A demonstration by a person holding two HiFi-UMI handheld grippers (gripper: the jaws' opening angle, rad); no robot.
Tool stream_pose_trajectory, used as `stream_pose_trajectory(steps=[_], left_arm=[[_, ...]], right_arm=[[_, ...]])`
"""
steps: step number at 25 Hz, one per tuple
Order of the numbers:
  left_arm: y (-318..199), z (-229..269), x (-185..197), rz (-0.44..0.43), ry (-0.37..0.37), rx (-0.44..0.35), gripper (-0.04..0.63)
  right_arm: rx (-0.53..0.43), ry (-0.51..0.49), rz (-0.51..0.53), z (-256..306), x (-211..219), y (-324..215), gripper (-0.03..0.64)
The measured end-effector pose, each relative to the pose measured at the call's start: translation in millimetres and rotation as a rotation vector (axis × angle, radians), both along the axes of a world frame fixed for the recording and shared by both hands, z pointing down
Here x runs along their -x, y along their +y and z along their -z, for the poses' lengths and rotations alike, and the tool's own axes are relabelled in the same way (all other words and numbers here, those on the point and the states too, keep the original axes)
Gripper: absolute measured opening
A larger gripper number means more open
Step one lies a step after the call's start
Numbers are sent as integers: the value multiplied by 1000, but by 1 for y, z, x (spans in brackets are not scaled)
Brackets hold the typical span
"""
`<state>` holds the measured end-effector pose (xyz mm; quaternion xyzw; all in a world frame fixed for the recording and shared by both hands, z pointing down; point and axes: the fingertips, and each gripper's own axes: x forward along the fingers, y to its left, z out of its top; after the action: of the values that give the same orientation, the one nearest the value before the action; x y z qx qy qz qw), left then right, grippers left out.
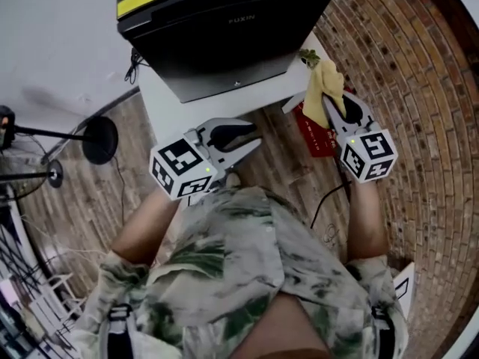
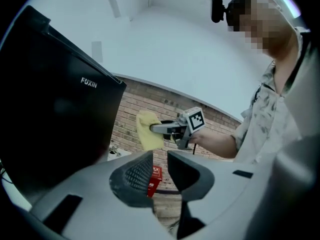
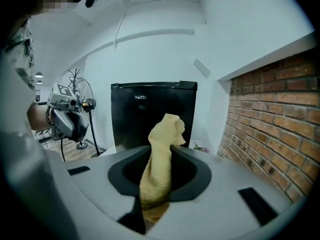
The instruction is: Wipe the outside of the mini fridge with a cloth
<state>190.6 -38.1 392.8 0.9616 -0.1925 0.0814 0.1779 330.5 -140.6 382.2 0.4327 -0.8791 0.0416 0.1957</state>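
The black mini fridge (image 1: 224,28) stands on a low white platform (image 1: 161,99), its door facing me. My right gripper (image 1: 320,99) is shut on a yellow cloth (image 1: 323,88), which it holds near the fridge's front right corner, apart from the door. In the right gripper view the cloth (image 3: 162,159) sticks up between the jaws with the fridge (image 3: 150,114) behind it. My left gripper (image 1: 249,140) hovers in front of the platform, below the fridge door. Its jaws (image 2: 160,171) stand a little apart with nothing between them. From the left gripper view, the cloth (image 2: 146,131) hangs by the brick wall.
A brick wall (image 1: 404,66) runs along the right. On the floor under the right gripper lies a red box (image 1: 318,137), with a black cable (image 1: 329,197) close by. A stand with a round black base (image 1: 97,139) is at the left. A small sprig (image 1: 308,57) lies on the platform's right corner.
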Motion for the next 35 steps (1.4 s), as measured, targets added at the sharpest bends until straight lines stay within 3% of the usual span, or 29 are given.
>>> stream_pose_trajectory(steps=[10, 17, 23, 31, 35], left_arm=[[88, 3, 1, 17, -101, 0, 100], [142, 4, 45, 44, -106, 13, 100], [136, 14, 125, 12, -42, -46, 100], [115, 26, 305, -35, -20, -90, 100], [120, 28, 371, -80, -19, -80, 100]], right_arm=[[-2, -60, 50, -15, 20, 103, 98], [-41, -55, 99, -8, 82, 141, 98], [-133, 42, 100, 25, 169, 131, 98], [-234, 130, 21, 84, 347, 83, 100], [-299, 187, -38, 110, 414, 61, 98]])
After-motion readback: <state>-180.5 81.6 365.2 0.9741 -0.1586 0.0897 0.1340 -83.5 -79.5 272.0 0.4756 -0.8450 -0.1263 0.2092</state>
